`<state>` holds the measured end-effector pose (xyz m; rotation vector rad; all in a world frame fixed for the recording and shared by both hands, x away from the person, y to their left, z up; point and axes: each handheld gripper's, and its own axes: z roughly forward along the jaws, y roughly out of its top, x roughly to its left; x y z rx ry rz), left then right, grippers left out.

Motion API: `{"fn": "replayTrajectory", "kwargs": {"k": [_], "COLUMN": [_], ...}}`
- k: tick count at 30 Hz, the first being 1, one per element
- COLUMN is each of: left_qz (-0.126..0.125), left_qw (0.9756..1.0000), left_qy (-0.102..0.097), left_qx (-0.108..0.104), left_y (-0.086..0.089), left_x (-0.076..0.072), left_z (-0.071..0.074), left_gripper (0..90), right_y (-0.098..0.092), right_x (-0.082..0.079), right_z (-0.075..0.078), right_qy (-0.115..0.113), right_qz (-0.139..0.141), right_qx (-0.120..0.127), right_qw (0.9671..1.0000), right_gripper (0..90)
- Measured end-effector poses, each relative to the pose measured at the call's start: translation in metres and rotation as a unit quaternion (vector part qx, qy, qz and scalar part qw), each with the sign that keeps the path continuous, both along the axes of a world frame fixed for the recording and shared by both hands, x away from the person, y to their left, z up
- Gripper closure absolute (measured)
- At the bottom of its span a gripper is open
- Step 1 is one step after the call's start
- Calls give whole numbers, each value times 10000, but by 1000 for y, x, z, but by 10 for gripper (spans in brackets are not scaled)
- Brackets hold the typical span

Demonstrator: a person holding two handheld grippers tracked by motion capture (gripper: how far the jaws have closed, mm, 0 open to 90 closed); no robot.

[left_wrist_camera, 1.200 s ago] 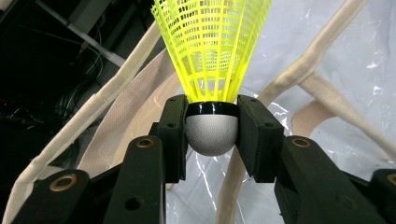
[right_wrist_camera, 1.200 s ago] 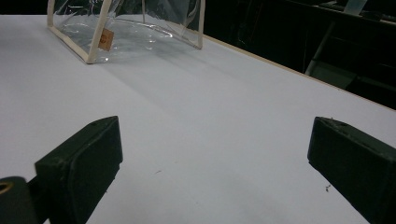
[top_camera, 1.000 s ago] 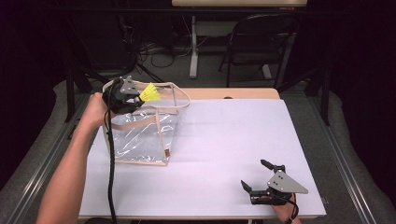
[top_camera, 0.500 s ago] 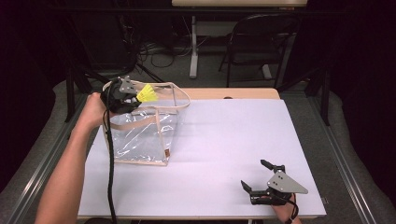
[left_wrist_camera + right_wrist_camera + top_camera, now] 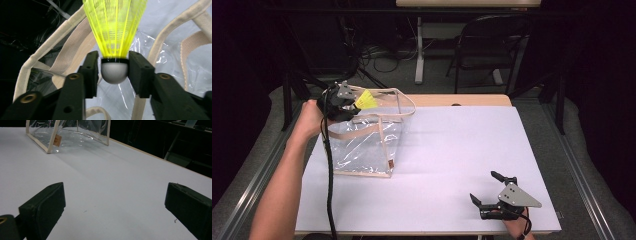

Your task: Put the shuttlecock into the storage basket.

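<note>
Two hand-held grippers at the table [image 5: 452,150], one per hand.

Left hand-held gripper [image 5: 349,102]: hangs over the open top of the bag [image 5: 362,150] at the table's far left. Grips the shuttlecock [image 5: 115,32] by its white cork, one black pad on each side, both seemingly against it. Has just been opening its jaws a little, with the cork between them. Points the yellow skirt away from the pads, out over the bag's mouth. Rests in the left hand [image 5: 309,117], with a black cable trailing down along the forearm.

Shuttlecock: off the table, above the bag's rim, between the cream straps [image 5: 404,100]; in the left gripper view, clear plastic and strap loops right behind it.

Bag: clear plastic with cream edging, upright on the white table top, a small brown tag [image 5: 390,164] low on the near right edge.

Right hand-held gripper [image 5: 482,185]: sits low at the near right edge of the table, well apart from the bag, in the right hand [image 5: 517,227]. Holds nothing; jaws spread wide, bare table top between the pads in the right gripper view. Faces across the table toward the bag, seen at the far left of that view.
</note>
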<state>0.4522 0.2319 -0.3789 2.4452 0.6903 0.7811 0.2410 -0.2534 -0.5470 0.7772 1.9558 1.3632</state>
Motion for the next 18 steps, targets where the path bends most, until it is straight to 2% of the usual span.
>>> {"fn": "replayTrajectory", "kwargs": {"k": [3, 4, 7, 8, 10, 13, 17, 18], "left_qz": [-7, 5, 6, 16, 59, 107, 156, 156], "left_qw": [10000, 9999, 9994, 9991, 9985, 9965, 9919, 9919], "left_qy": [-38, -53, -81, -98, -154, -219, -319, -319], "left_qx": [-90, -157, -336, -419, -523, -796, -1217, -1217], "left_y": [1, 2, 3, 4, 4, 5, 6, 6], "left_x": [-1, -2, -5, -6, -8, -12, -20, -20], "left_z": [1, 1, 3, 4, 5, 7, 10, 10], "left_gripper": [527, 527, 457, 402, 377, 297, 240, 228], "right_y": [0, 0, 0, 0, 0, 0, 0, 0], "right_x": [0, 0, 0, 0, 0, 0, 0, 0], "right_z": [0, 0, 0, 0, 0, 0, 0, 0], "right_qy": [-4, -5, -1, -6, -5, -18, -21, -21], "right_qz": [1, 2, 11, 3, 0, 1, 0, 0], "right_qx": [-1, -3, -9, -6, -4, -1, 5, 5], "right_qw": [10000, 10000, 10000, 10000, 10000, 10000, 10000, 10000], "right_gripper": [28, 28, 28, 28, 28, 28, 28, 28]}}
